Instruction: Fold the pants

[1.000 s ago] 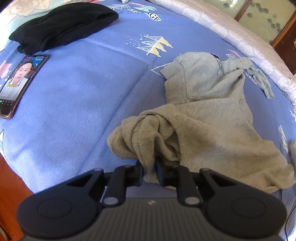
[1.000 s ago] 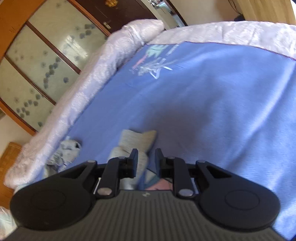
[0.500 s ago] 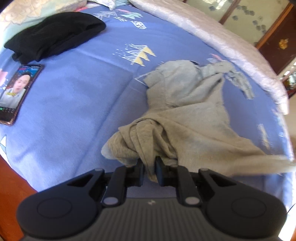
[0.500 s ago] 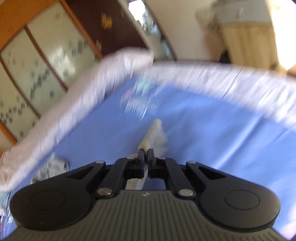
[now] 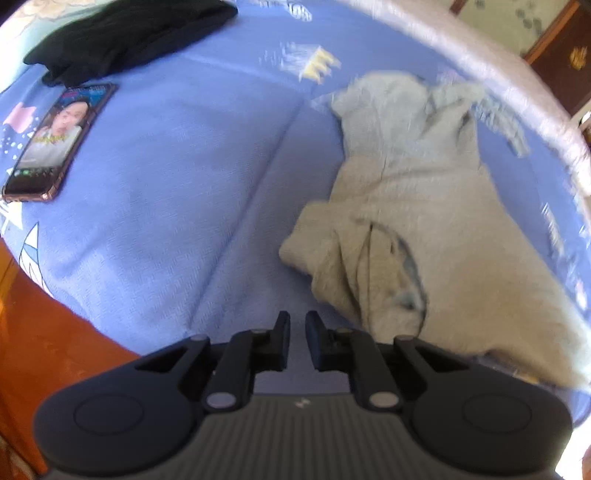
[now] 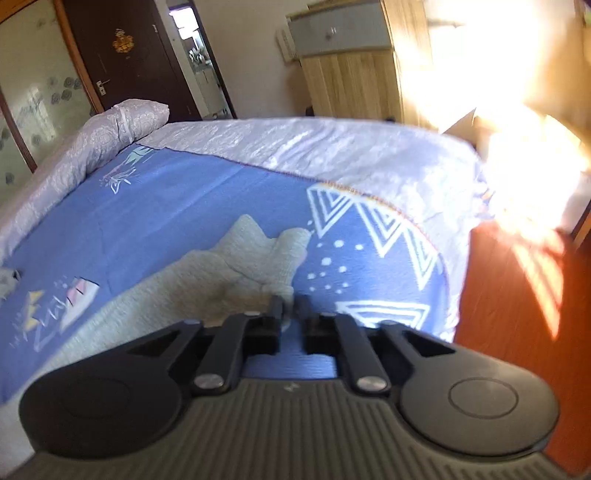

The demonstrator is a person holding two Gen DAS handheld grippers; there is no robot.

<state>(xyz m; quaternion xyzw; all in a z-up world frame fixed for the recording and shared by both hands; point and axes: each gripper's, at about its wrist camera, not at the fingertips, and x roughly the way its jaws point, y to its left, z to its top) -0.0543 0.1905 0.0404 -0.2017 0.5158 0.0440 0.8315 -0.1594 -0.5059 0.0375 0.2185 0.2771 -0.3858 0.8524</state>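
Observation:
The grey pants (image 5: 424,221) lie on the blue blanket (image 5: 166,221), waist end bunched just right of my left gripper (image 5: 297,325). That gripper is shut, with only blanket showing in the thin slit between its fingers. In the right wrist view a pant leg (image 6: 207,280) stretches flat toward the bed's corner, its two cuffs (image 6: 269,247) spread ahead of my right gripper (image 6: 290,306). Its jaws are opening, and the cuff's edge lies loose between and under the fingertips.
A phone (image 5: 55,144) with a lit screen lies at the left beside a black garment (image 5: 129,33). A white quilt (image 6: 332,147) rims the bed. The bed's edge drops to a red-brown floor (image 6: 517,314). A wooden wardrobe (image 6: 351,74) stands behind.
The bunched fabric has slipped out of my left gripper, which shifted left. My right gripper swept the pant leg out toward the bed's corner, closed tight on the cuff, then parted.

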